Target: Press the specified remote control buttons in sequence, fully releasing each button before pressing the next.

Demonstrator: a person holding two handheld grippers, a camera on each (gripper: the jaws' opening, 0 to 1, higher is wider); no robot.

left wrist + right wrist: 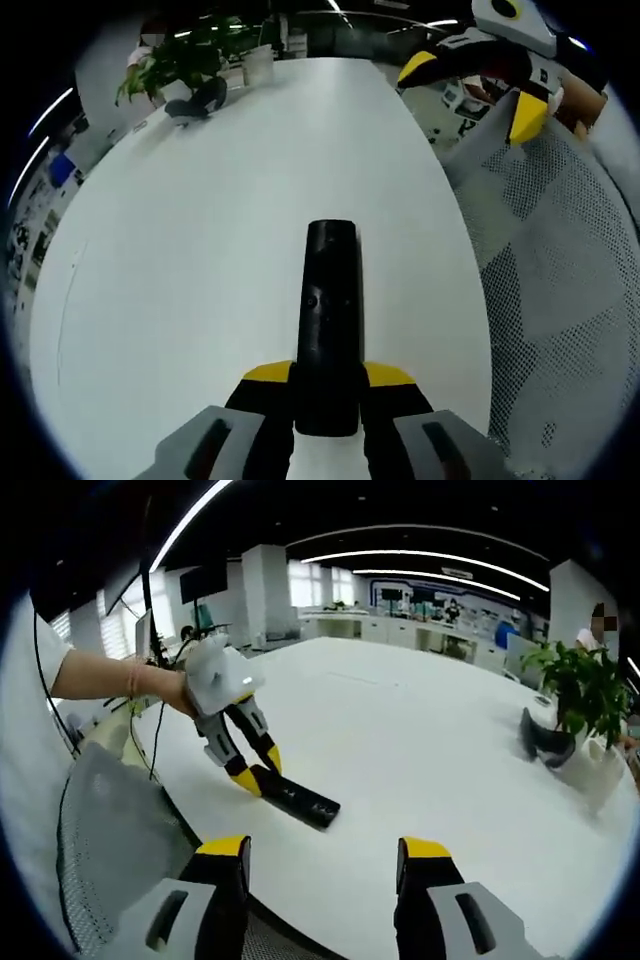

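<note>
The black remote control (pixel 329 320) is clamped at its near end between the jaws of the left gripper (pixel 328 378), close to the table (pixel 200 250) edge. It seems light, rigid, smooth, so slipping is possible. The right gripper (pixel 325 855) is held with jaws apart, empty.

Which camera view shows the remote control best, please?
The left gripper view. There the remote lies centred and close, seen along its whole top face, its near end between the left gripper's jaws. In the right gripper view the remote is farther off, small and seen from the side on the table.
</note>
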